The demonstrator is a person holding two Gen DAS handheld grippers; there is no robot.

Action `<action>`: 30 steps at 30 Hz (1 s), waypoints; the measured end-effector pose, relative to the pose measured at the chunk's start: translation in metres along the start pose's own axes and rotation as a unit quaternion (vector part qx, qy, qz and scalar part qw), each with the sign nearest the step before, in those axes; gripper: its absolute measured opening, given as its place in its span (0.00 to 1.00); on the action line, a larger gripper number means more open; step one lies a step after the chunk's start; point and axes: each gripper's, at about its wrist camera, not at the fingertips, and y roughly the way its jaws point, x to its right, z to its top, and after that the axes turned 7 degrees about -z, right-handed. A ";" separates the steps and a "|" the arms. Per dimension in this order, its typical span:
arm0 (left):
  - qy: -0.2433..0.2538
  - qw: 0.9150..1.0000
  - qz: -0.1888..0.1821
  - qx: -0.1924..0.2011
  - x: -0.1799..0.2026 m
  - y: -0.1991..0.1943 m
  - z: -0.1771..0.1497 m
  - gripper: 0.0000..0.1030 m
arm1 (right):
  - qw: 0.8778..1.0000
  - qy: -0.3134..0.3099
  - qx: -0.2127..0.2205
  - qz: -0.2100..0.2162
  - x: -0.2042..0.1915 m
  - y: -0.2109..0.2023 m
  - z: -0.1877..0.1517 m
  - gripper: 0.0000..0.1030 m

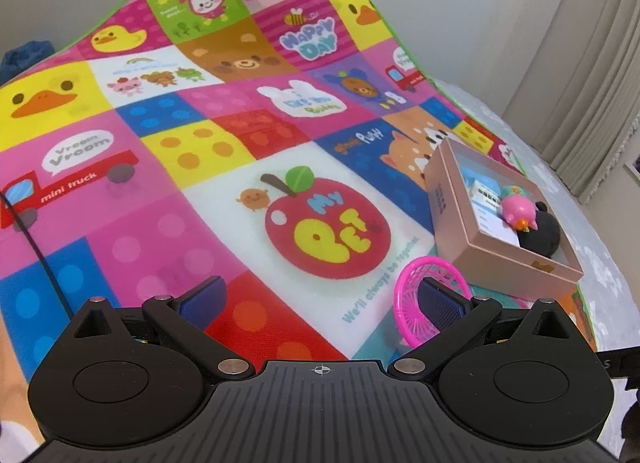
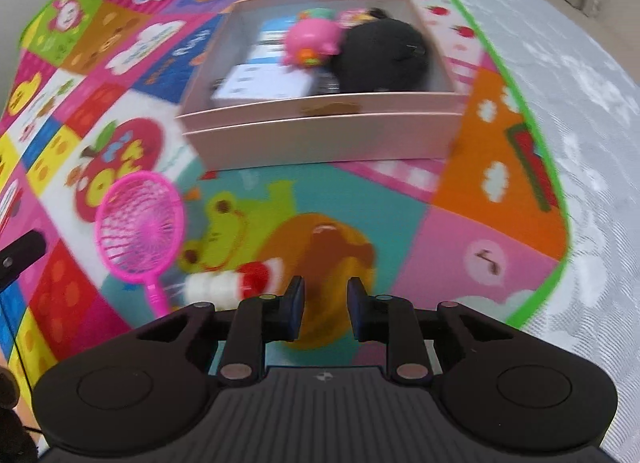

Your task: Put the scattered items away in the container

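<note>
Your left tool hangs over the colourful play mat with its jaws spread wide and nothing between them; its right finger stands in front of the pink toy racket, which lies on the mat just beside the near corner of the pink box. Your right tool points steeply down at the mat, jaws narrowed to a small gap, and nothing sits between the pads (only the printed brown figure on the mat shows through the gap). In that blurred right view, a small red-and-white toy lies on the mat just left of the left finger, touching or nearly touching the handle end of the racket; what kind of toy it is you cannot tell. The box stands beyond, near the mat's green-edged border, and already holds a pink pig toy, a black plush beside it and a white-and-blue carton underneath. The mat lies on a grey patterned bed cover
</note>
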 end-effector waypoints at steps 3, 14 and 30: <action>0.000 1.000 0.003 0.000 0.000 0.001 0.000 1.00 | 1.000 0.015 0.011 0.003 0.015 -0.002 -0.001 0.29; 0.014 1.000 0.006 -0.001 0.004 0.000 -0.002 1.00 | 0.997 -0.007 0.046 0.056 -0.011 -0.020 -0.007 0.60; 0.081 0.995 -0.041 -0.037 0.024 0.012 -0.020 1.00 | 0.994 -0.047 0.076 0.060 -0.007 -0.024 -0.015 0.42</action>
